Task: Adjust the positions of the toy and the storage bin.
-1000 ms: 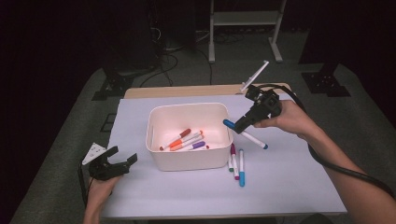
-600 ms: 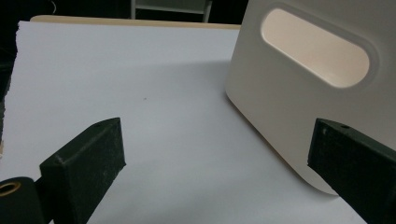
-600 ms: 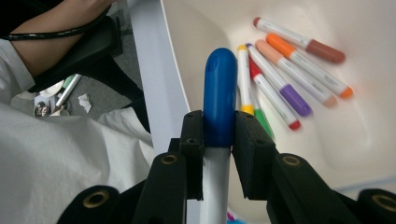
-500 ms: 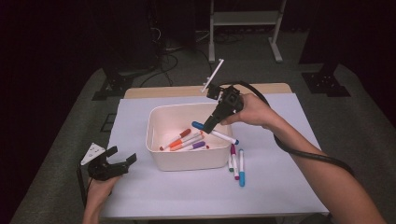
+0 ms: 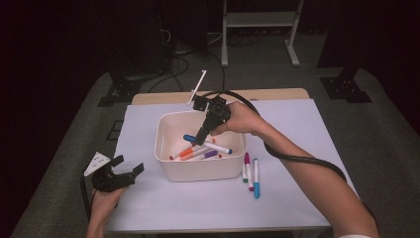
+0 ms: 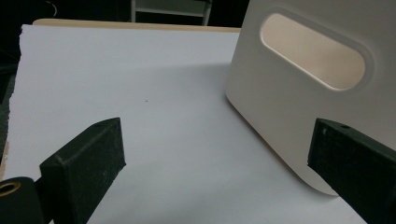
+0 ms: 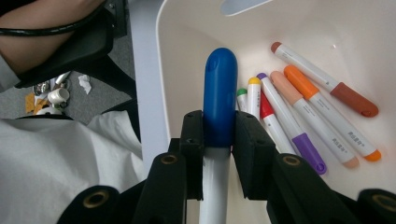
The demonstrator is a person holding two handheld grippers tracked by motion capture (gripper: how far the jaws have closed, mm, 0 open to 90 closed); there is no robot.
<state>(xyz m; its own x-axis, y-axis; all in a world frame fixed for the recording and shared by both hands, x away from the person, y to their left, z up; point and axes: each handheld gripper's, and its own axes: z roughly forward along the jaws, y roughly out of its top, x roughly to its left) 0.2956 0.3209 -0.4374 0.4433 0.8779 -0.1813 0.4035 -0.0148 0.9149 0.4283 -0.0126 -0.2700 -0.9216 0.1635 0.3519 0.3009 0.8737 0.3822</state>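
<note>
A white bin (image 5: pixel 198 171) stands mid-table with several markers (image 5: pixel 195 152) lying in it. My right gripper (image 5: pixel 201 138) hangs over the bin's inside, shut on a blue-capped white marker (image 5: pixel 207 144). In the right gripper view the jaws clamp that blue-capped marker (image 7: pixel 219 100) near its cap, above the loose markers (image 7: pixel 308 109) on the bin floor. Near the table's front left corner, my left gripper (image 5: pixel 128 169) rests open and holds nothing. The left gripper view has the bin's side wall with its handle slot (image 6: pixel 313 51) ahead of the spread jaws.
Two markers, one magenta (image 5: pixel 247 171) and one blue (image 5: pixel 256 177), lie on the white table sheet (image 5: pixel 297 198) right of the bin. A metal stand (image 5: pixel 257 20) rises behind the table. A black cable (image 5: pixel 302 158) trails along the right forearm.
My right gripper carried the blue-capped marker leftward from beside the bin's right edge to above its inside, sinking slightly. The left gripper stayed put.
</note>
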